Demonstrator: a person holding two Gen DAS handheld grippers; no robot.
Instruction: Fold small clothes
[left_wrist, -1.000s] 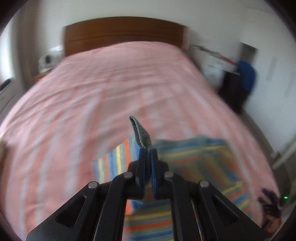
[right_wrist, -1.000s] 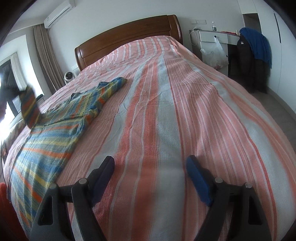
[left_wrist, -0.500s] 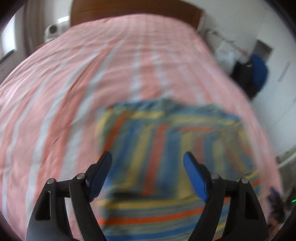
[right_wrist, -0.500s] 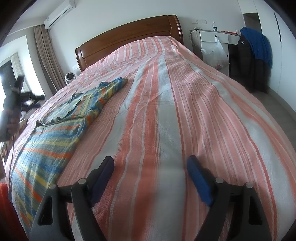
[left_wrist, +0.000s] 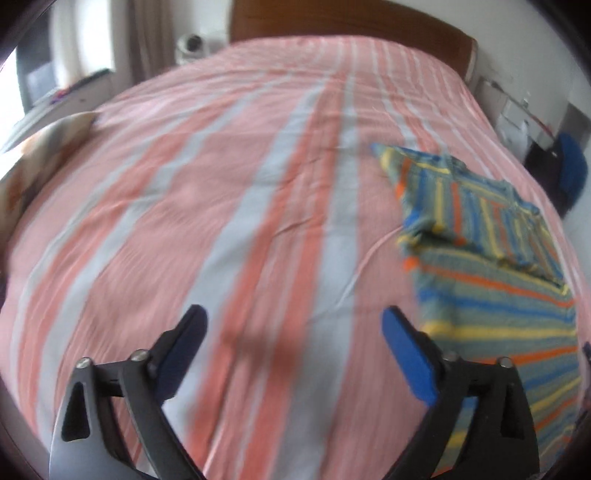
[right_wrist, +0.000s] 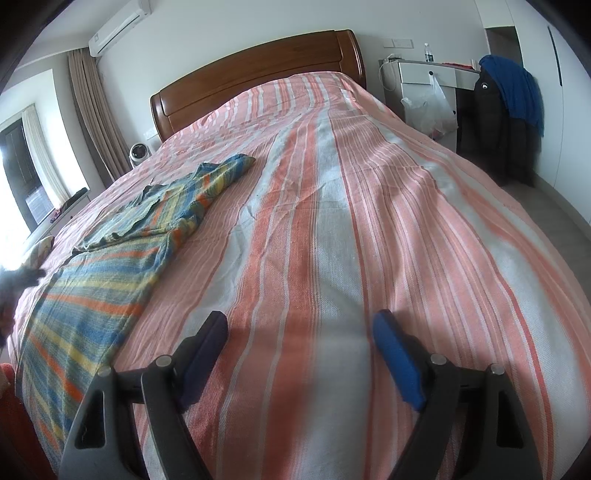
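Observation:
A small striped shirt (left_wrist: 491, 266) in blue, green, yellow and orange lies flat on the bed, with one sleeve folded over its body. It sits at the right of the left wrist view and also shows at the left of the right wrist view (right_wrist: 110, 266). My left gripper (left_wrist: 291, 325) is open and empty above bare bedspread, to the left of the shirt. My right gripper (right_wrist: 299, 328) is open and empty above the bedspread, to the right of the shirt.
The bed has a pink, orange and white striped cover (right_wrist: 332, 221) and a wooden headboard (right_wrist: 258, 74). A white desk (right_wrist: 424, 77) with a bag and a chair with dark and blue clothes (right_wrist: 509, 110) stand at the right. A small fan (right_wrist: 138, 151) is by the curtain.
My left gripper let go of the shirt's sleeve, opened, and swung left off the shirt over bare bedspread. The sleeve now lies folded on the shirt. My right gripper stayed still.

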